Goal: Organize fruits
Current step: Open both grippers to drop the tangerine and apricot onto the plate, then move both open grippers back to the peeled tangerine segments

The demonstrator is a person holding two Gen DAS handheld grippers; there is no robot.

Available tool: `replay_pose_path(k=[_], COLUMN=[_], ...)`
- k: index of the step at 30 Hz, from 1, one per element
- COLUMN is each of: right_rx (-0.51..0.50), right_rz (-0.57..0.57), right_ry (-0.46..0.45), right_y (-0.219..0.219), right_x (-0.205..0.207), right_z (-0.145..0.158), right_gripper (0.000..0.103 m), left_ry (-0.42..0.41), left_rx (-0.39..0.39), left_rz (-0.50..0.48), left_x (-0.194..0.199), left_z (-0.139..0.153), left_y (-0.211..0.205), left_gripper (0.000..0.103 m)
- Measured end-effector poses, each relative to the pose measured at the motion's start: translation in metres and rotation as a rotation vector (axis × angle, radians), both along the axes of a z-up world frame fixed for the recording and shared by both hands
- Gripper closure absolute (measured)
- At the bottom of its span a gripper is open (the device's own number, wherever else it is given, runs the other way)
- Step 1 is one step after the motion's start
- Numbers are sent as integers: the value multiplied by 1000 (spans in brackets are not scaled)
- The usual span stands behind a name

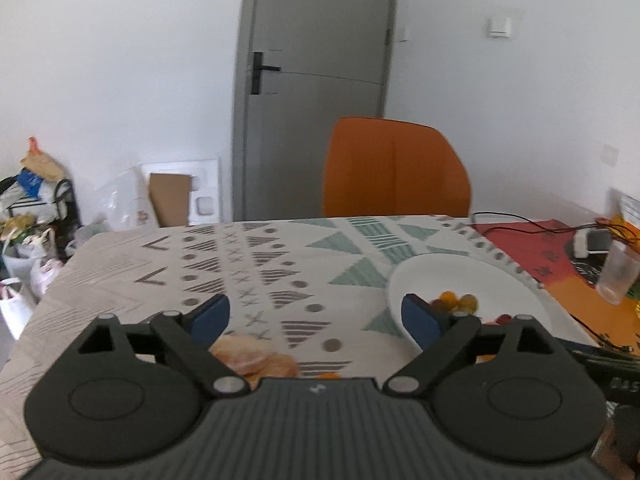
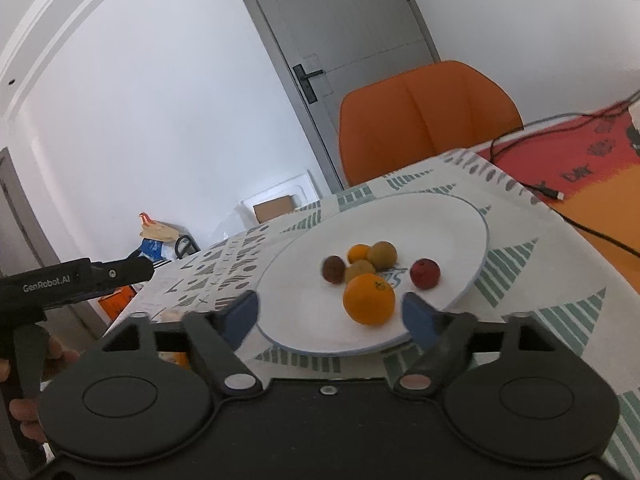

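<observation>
Right gripper [image 2: 330, 316] agape over plate [image 2: 448, 216] rim

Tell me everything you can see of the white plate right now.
The white plate is round and shallow with a thin blue rim, glossy like ceramic, with faint blue lettering near its middle. It lies flat on the patterned tablecloth, in front of the orange chair. Six fruits sit on it: a large orange nearest the camera, a red fruit, a smaller orange one, two greenish-brown ones and a dark reddish one. The open right gripper hovers at its near edge, apparently not touching.
</observation>
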State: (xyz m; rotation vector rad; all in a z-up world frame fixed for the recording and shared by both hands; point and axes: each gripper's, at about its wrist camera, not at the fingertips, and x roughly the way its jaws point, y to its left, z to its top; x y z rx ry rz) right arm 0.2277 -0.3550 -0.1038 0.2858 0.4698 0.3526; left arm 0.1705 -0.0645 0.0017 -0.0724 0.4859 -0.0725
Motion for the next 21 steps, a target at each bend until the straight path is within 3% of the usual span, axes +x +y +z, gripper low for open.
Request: replay_pose_path(k=[3, 10, 21], right_rx=[-13, -47, -100], right_rz=[2, 28, 104], right_ry=[-1, -17, -15], right_y=[7, 26, 57], right_x=[-2, -3, 3], right_z=[4, 14, 22], right_gripper=[9, 0, 0], left_ry=[3, 2, -9], left_rx=[-12, -21, -23], left_rz=[29, 73, 100], left_x=[-3, -12, -19], left_z=[0, -3, -7], left_y=[12, 35, 59], left_gripper=[10, 10, 10])
